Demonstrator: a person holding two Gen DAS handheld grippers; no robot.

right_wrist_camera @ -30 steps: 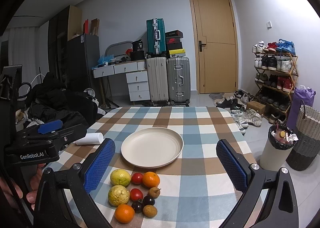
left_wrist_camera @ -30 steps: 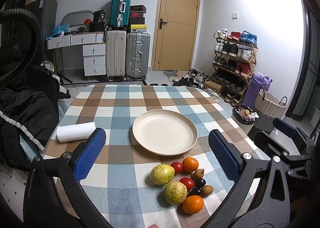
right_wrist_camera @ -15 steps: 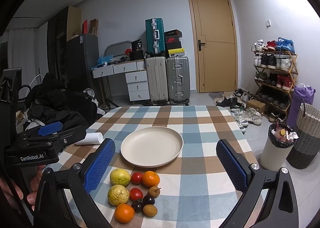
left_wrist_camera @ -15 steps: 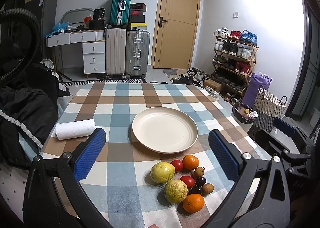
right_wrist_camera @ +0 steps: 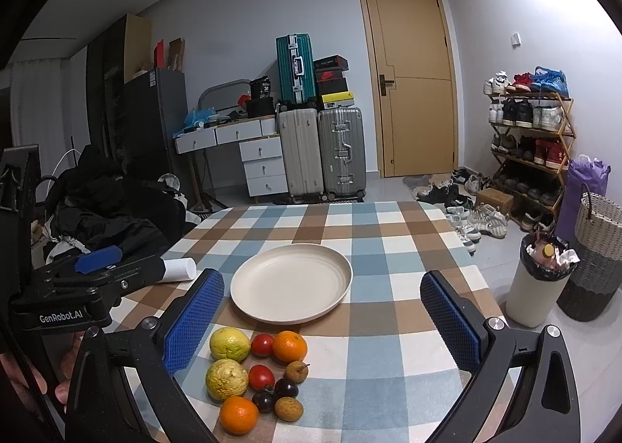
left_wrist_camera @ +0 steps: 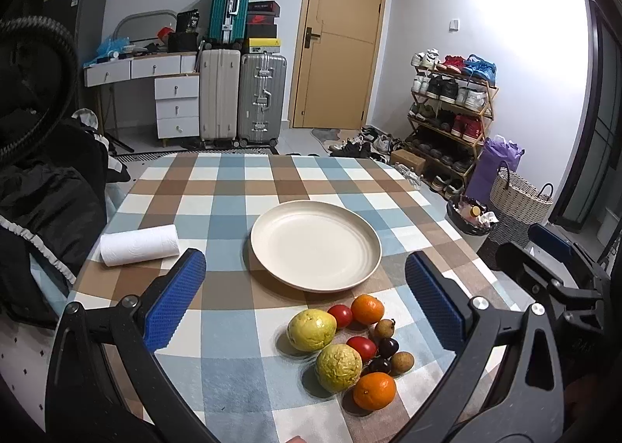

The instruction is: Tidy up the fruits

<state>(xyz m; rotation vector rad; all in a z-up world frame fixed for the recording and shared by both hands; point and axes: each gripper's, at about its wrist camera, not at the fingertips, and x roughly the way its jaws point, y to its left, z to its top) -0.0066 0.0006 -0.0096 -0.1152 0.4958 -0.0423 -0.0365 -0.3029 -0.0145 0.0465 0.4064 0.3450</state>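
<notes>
The left gripper is hovering with its blue-padded fingers spread wide and gripping nothing; the right gripper is doing likewise, jaws apart and empty, both pointing level across the table. The fruits are sitting clustered at lower centre of the left view, just in front of the cream plate, which is holding nothing. In the right view the left gripper's body is blocking most of the paper towel roll at middle left, and fingertips of a hand are peeking in at the lower left edge. Bare checked cloth is lying open to the right of the plate, up to the table's edge.
</notes>
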